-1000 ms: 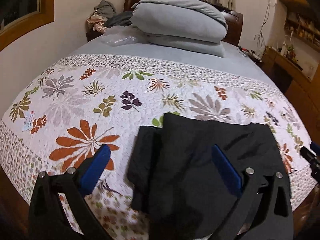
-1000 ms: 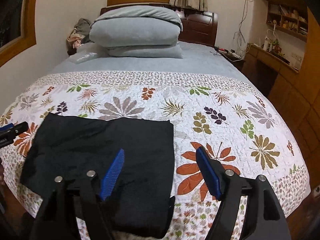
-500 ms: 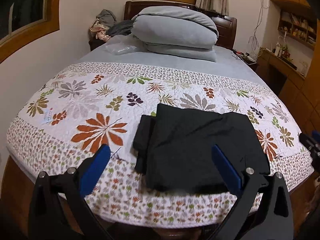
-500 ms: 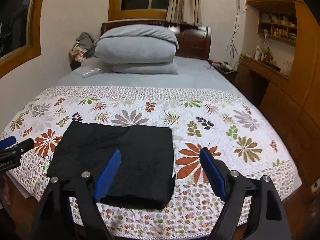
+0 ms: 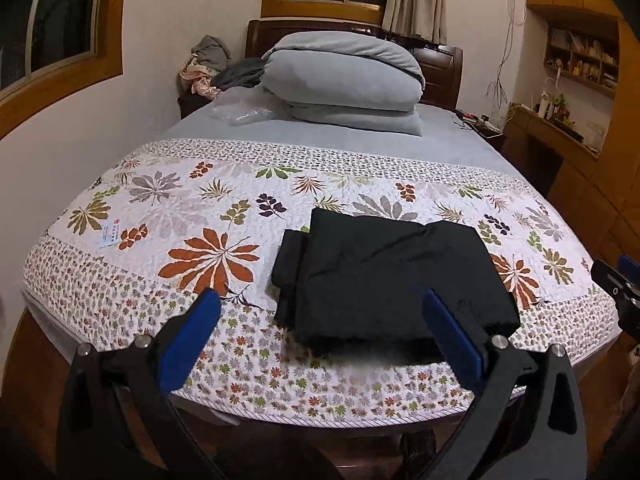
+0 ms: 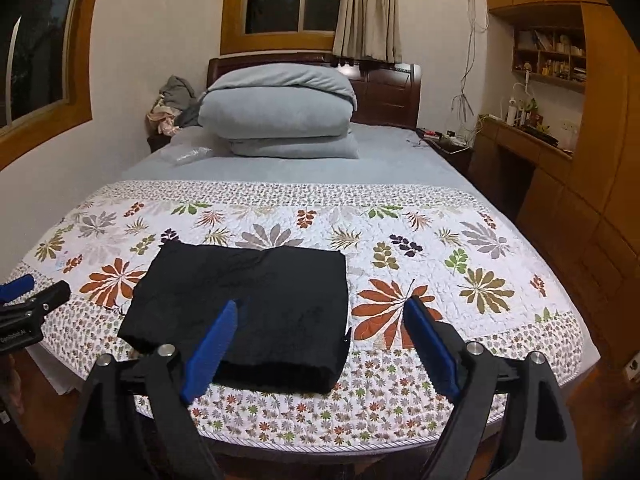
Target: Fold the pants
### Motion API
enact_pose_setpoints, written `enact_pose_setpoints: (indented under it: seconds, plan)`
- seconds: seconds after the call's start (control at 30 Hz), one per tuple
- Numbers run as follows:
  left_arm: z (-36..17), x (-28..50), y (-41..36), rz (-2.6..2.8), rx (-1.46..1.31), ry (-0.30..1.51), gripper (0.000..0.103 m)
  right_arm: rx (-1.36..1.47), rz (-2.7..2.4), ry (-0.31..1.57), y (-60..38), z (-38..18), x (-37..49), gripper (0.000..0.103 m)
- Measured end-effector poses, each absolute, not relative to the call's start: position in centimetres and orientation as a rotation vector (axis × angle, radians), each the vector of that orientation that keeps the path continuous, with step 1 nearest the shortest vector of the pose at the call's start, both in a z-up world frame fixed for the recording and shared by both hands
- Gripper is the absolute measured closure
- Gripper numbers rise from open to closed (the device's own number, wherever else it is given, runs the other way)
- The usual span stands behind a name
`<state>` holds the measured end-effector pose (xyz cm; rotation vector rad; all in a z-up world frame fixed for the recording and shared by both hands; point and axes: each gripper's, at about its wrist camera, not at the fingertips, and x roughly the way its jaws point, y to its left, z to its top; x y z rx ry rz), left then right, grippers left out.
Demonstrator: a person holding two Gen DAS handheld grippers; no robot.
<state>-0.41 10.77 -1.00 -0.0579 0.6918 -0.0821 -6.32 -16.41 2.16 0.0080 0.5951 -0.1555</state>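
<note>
Both tongs have drawn back and up from the bed. The black pants lie folded near its foot edge. Left tongs gape empty; right tongs are opening, empty. Folding looks finished.

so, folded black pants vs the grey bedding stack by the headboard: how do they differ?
The black pants lie near the foot edge on the floral quilt; the grey bedding stack sits at the head on the plain grey sheet.
The pants are a thin, flat, wrinkled rectangle; the stack is thick, puffy and rounded.
The pants are black, the stack pale grey.
Both are folded fabric that no gripper touches.
</note>
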Motion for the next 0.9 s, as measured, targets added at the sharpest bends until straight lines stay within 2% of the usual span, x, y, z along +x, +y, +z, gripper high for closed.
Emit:
enact_pose_setpoints:
  seconds: [0.43,0.67,0.9]
  plan:
    - [-0.7,-0.9,11.1,-0.101,-0.118,0.663,0.003,-0.014,-0.151,0.578,-16.3,2.6,-6.7,0.016]
    - [-0.1,-2.0,8.9,-0.133,0.047,0.559,0.003,-0.052,-0.151,0.565,-15.8,2.7,-6.6,0.016]
    - [-0.1,-2.0,8.1,-0.139,0.076,0.571,0.002,-0.065,-0.144,0.569,-15.4,2.7,-6.6,0.016]
